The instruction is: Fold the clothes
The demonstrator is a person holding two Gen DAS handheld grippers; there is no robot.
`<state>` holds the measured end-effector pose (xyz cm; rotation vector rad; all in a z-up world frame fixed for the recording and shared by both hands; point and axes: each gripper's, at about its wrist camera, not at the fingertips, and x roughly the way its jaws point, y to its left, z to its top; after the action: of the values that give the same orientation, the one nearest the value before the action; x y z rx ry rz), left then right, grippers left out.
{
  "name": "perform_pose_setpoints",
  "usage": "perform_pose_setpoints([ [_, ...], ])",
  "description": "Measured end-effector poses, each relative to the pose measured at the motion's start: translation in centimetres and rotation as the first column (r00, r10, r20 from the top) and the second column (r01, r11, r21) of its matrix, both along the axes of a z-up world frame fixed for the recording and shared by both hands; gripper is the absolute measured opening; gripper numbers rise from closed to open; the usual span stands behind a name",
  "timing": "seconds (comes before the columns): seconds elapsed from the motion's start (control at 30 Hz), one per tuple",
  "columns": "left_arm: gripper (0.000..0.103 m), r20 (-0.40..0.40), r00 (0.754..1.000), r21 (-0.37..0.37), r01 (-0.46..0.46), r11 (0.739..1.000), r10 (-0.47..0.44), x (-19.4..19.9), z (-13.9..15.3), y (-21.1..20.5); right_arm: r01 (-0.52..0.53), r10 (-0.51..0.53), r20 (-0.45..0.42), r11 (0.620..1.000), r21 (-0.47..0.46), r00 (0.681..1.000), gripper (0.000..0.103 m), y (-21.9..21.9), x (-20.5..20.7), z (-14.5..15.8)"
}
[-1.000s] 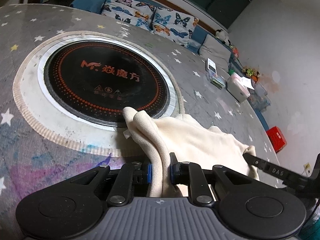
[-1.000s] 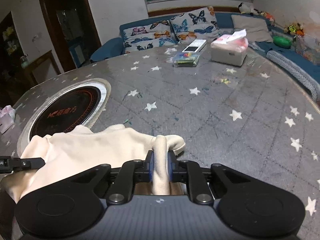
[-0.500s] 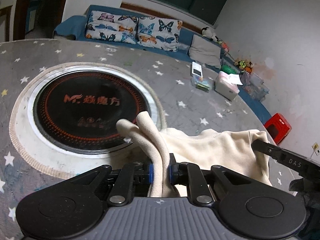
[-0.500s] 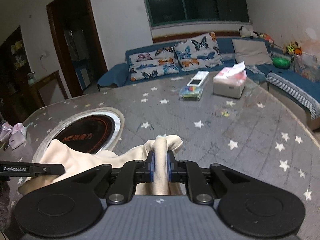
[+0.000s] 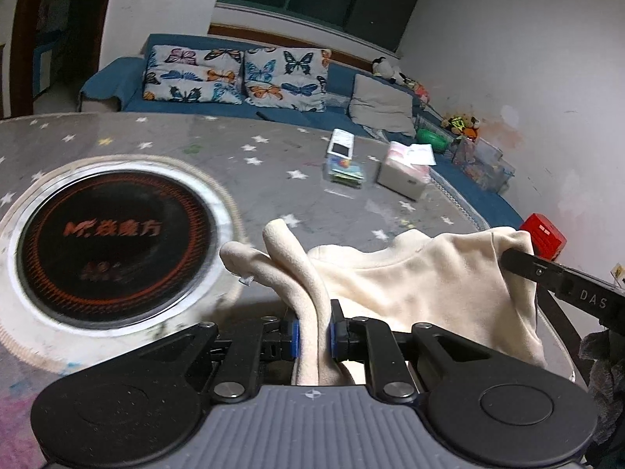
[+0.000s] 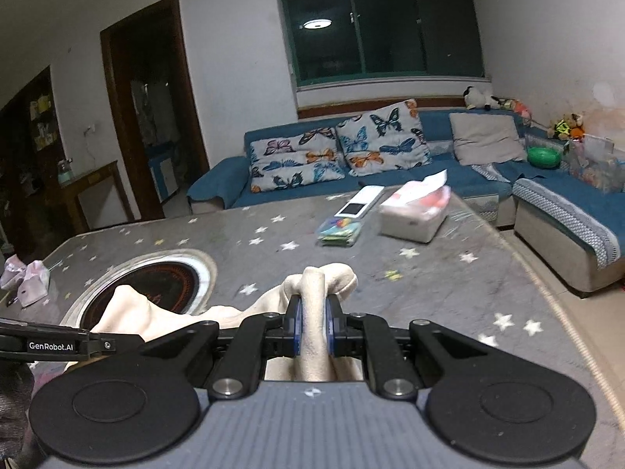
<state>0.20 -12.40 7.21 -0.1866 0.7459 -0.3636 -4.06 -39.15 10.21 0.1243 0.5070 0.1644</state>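
Item: cream garment (image 5: 422, 285), held between my grippers above the bench's (image 5: 273, 164) near edge. Left gripper (image 5: 312, 330) jaws clamped on one fold; right gripper (image 6: 312, 326) jaws clamped on another.

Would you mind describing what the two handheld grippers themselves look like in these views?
Both match: a ribbed grey body, two round black discs, black linkage arms with silver rivets, and blue pads on the fingers. The left gripper shows white "GenRobot.AI" lettering on its side, seen from the right wrist view; the right gripper shows "DAS" lettering, seen from the left. No cables are visible.
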Motion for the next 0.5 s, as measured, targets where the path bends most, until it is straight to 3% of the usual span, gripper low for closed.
perform_pose_setpoints([
  [0.5,0.014,0.035,0.997,0.041,0.068,0.997,-0.070,2.8,1.5,-7.9,0.095,-0.094,0.044,0.995,-0.018,0.995,0.011,-6.8,1.1,1.2],
])
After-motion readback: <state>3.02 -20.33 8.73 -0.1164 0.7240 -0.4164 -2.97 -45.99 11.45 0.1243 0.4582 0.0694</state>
